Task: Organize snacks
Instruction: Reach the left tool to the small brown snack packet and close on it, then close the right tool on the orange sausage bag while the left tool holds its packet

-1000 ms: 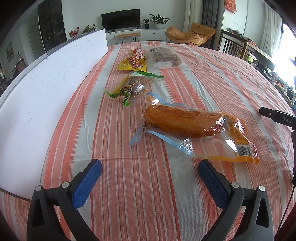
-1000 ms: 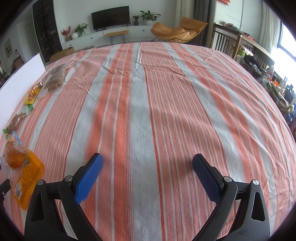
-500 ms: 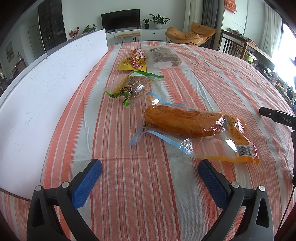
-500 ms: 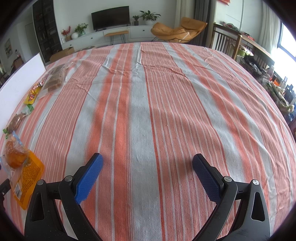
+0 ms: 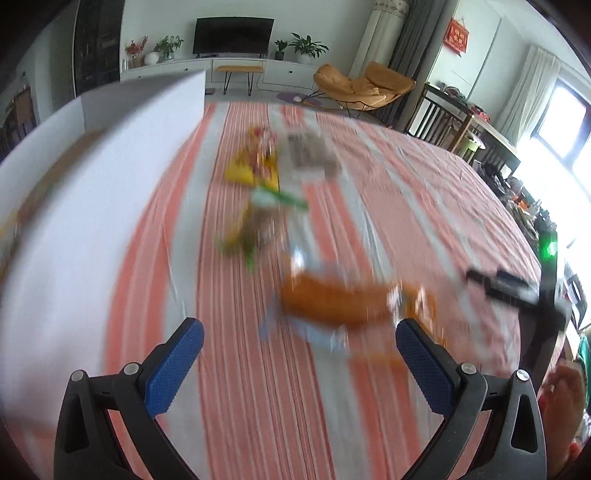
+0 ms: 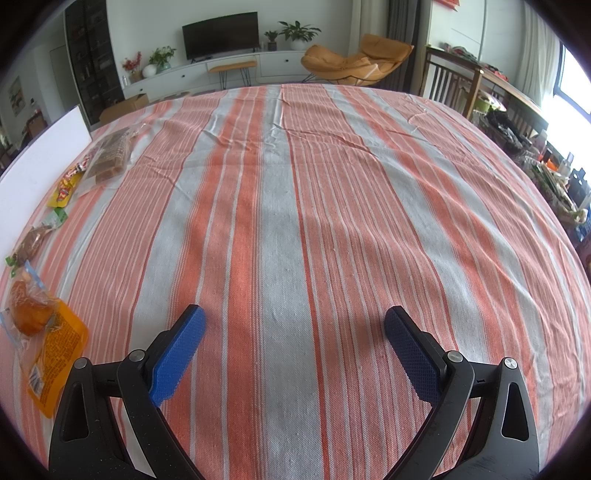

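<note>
Surface: a table under an orange-and-grey striped cloth (image 6: 295,206), creased toward the far edge. A white board (image 5: 92,206) stands along its left side. Four snack packs lie in a row near that board: nearest, an orange bread pack (image 6: 27,314); beyond it a green-edged pack with a brown item (image 6: 33,240); then a yellow snack packet (image 6: 66,188); farthest, a clear pack of brown biscuits (image 6: 110,157). The left wrist view is motion-blurred.

Left gripper (image 5: 299,350): jaws wide, empty, above the cloth just short of the bread pack. Right gripper (image 6: 293,339): jaws wide, empty, over bare cloth.

Room beyond: television (image 6: 220,35), white cabinet (image 6: 221,74), orange lounge chair (image 6: 354,61), potted plants.
</note>
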### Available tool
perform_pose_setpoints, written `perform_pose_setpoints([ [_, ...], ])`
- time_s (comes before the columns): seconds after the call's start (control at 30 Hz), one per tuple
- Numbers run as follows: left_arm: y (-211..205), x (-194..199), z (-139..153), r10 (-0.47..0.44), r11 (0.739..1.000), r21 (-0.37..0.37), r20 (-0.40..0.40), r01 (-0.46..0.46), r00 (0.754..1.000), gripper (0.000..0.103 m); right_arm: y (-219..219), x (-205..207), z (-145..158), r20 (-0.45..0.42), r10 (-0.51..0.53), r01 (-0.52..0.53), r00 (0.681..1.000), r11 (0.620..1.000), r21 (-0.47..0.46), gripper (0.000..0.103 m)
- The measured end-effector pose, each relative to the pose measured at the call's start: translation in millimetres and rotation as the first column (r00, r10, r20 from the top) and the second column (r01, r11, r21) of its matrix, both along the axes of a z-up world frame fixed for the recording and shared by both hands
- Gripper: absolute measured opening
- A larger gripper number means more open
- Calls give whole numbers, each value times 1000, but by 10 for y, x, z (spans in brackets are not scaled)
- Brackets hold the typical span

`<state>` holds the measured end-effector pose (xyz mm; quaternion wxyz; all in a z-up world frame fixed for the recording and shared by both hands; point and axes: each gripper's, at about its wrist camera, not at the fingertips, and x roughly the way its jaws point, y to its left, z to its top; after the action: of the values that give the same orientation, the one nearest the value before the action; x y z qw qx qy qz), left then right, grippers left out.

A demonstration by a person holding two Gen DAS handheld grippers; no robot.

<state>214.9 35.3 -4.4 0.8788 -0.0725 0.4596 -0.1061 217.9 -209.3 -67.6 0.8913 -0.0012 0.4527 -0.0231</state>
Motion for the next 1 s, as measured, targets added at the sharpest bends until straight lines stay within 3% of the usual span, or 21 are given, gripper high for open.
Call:
perform_pose_setpoints([
  [0.07, -61, 293, 10, -20, 999, 49, -49, 22, 999, 103, 0, 0, 0, 0, 0, 0, 1000, 1000, 0, 99],
  [0.1, -117, 522, -38, -21, 993, 110, -86, 31, 996, 101, 1, -1, 0, 0, 0, 0, 1000, 1000, 0, 99],
  [0.17, -192, 830, -148, -16, 982, 184, -134, 41, 991, 93, 2, -1, 0, 0, 0, 0, 1000, 1000, 0, 99],
  [0.3, -280, 1185, -417, 0, 971, 235, -216, 52, 976, 89, 3, -1, -1, 0, 0, 0, 1000, 1000, 0, 99],
  [0.37, -300, 1249, -490, 6, 965, 257, -223, 53, 975, 77, 2, 0, -1, 0, 0, 0, 1000, 1000, 0, 99],
  [0.43, -248, 1250, -463, 12, 968, 250, -178, 33, 984, 45, 3, -1, -1, 0, 0, 0, 1000, 1000, 0, 99],
  [0.53, -100, 1149, -379, 20, 981, 192, -151, 10, 988, 31, 3, -1, -1, 0, 0, 0, 1000, 1000, 0, 99],
  [0.67, 70, 696, -297, 47, 983, 184, -141, -21, 989, 29, 2, 0, -1, 0, 0, 0, 1000, 1000, 0, 99],
  [0.9, 145, -552, -352, 83, 962, 272, -158, -38, 984, 30, 3, -1, 0, 0, 0, 0, 1000, 1000, 0, 99],
  [0.97, 113, -685, -405, 75, 955, 295, -142, -30, 987, 35, 2, -1, 0, 0, 0, 0, 1000, 1000, 0, 99],
  [1.0, 97, -734, -425, 64, 952, 304, -121, -24, 991, 49, 3, -2, 0, 0, 0, 0, 1000, 1000, 0, 99],
])
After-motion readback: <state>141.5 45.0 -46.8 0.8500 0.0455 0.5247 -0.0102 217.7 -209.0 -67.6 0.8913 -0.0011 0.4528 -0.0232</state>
